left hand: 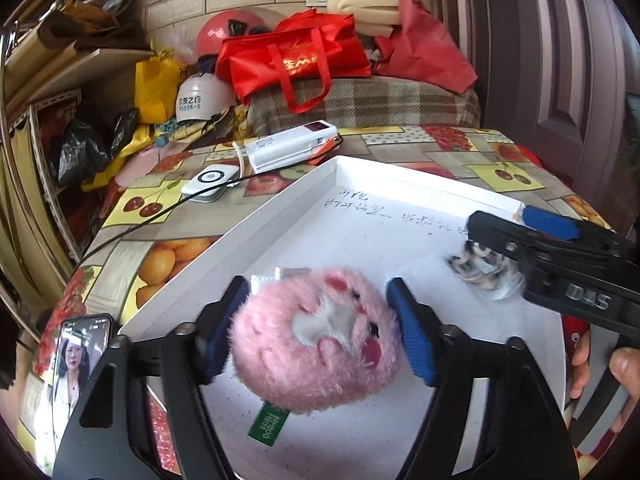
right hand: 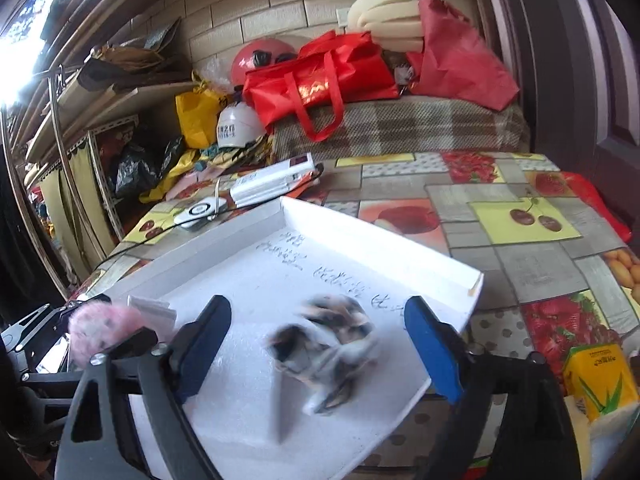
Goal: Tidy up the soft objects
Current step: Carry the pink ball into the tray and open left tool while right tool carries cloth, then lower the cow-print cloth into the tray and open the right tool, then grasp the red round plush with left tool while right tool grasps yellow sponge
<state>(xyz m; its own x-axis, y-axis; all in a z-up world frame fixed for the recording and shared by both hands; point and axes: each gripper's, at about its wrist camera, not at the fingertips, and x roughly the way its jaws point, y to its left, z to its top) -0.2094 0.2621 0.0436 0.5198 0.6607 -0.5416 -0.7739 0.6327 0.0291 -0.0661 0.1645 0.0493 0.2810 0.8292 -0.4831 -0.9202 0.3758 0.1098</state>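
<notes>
Left gripper (left hand: 320, 332): jaws spread wide around a pink plush toy (left hand: 316, 340). The toy lies on the floor of a shallow white tray (left hand: 248, 224), its green tag (left hand: 267, 420) pointing toward the camera; the left pad sits just at the fur, the right pad beside it, with no squeeze visible in the pile.

Right gripper (right hand: 318, 344): jaws likewise wide apart, both blue pads clear of a mottled black, white and tan plush toy (right hand: 326, 348). This toy is motion-blurred, so whether it rests on the tray or is in the air cannot be told. From the left wrist view it shows beneath the right gripper's fingers, near the tray's right side.

The two toys are apart, pink one to the left. Handwriting marks the tray floor beyond them.

Surroundings: the tray rests on a fruit-print tablecloth (right hand: 520, 240); a phone (left hand: 80, 352) lies at the tray's left corner, a yellow drink carton (right hand: 596, 376) to its right.
</notes>
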